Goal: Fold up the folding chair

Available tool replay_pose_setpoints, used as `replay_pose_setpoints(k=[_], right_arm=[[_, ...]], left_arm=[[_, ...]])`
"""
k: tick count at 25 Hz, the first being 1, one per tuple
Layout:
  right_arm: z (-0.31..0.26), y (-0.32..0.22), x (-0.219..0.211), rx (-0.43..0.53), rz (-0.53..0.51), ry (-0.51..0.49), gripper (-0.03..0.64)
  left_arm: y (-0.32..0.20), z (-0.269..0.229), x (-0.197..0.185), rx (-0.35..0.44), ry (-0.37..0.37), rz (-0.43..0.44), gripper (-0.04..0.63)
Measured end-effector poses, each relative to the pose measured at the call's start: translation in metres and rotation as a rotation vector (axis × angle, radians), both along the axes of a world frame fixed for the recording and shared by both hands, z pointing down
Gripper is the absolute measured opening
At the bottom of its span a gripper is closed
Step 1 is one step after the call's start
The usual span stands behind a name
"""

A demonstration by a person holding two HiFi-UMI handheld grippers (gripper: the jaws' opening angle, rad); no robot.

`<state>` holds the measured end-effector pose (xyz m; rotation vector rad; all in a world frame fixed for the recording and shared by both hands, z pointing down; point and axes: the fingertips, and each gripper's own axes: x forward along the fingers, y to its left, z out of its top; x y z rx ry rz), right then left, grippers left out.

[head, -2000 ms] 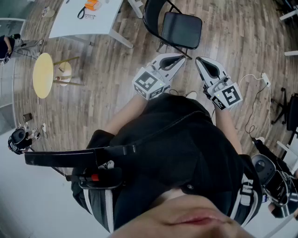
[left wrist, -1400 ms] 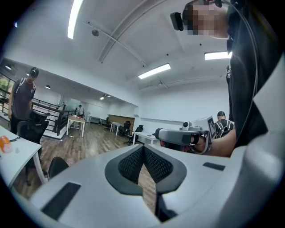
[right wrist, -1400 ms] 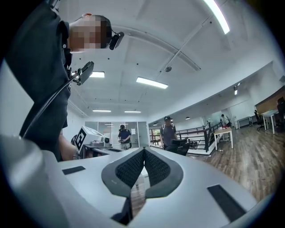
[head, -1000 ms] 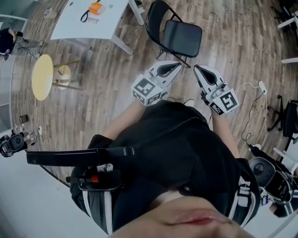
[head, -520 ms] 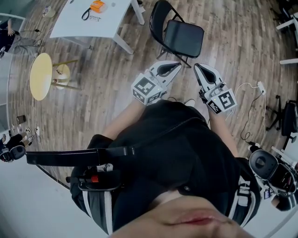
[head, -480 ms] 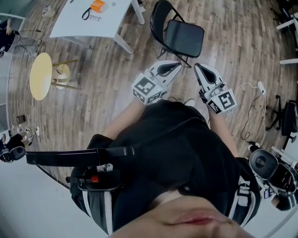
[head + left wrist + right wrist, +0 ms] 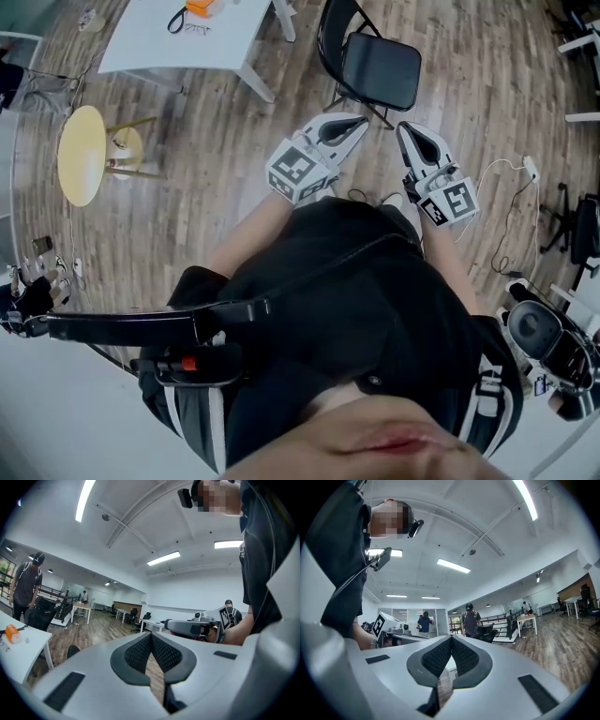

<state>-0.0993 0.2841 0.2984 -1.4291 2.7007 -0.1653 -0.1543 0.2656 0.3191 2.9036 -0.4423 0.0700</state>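
The black folding chair [image 7: 380,67] stands unfolded on the wooden floor at the top of the head view, its seat flat and its curved back towards the white table. My left gripper [image 7: 363,119] and right gripper [image 7: 401,127] are held side by side just short of the chair, both pointing at it and touching nothing. In the left gripper view the left gripper [image 7: 151,635] is shut and empty, with the right gripper [image 7: 190,627] beside it. In the right gripper view the right gripper [image 7: 451,638] is likewise shut on nothing.
A white table [image 7: 159,42] with an orange object [image 7: 200,7] stands left of the chair. A round yellow stool [image 7: 80,155] is further left. A white cable [image 7: 514,183] lies on the floor at right, near a dark chair base [image 7: 583,225]. People stand far off [image 7: 471,620].
In the head view the chair and the white table have shifted a little up and to the right. Both grippers stay shut, side by side, pointing at the chair.
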Motion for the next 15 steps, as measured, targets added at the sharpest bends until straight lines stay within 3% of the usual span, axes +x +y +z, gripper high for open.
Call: replay_pose_setpoints(k=[6,15], right_arm=[[0.006,-0.012,0.019,0.011,0.072,0.021,0.000],[0.019,-0.038,0.060,0.003,0.050,0.001,0.000]], left_arm=[[-0.016,0.009,0.013,-0.006,-0.002,0.022,0.003],[-0.042,0.018,0.053,-0.004,-0.020,0.036,0.003]])
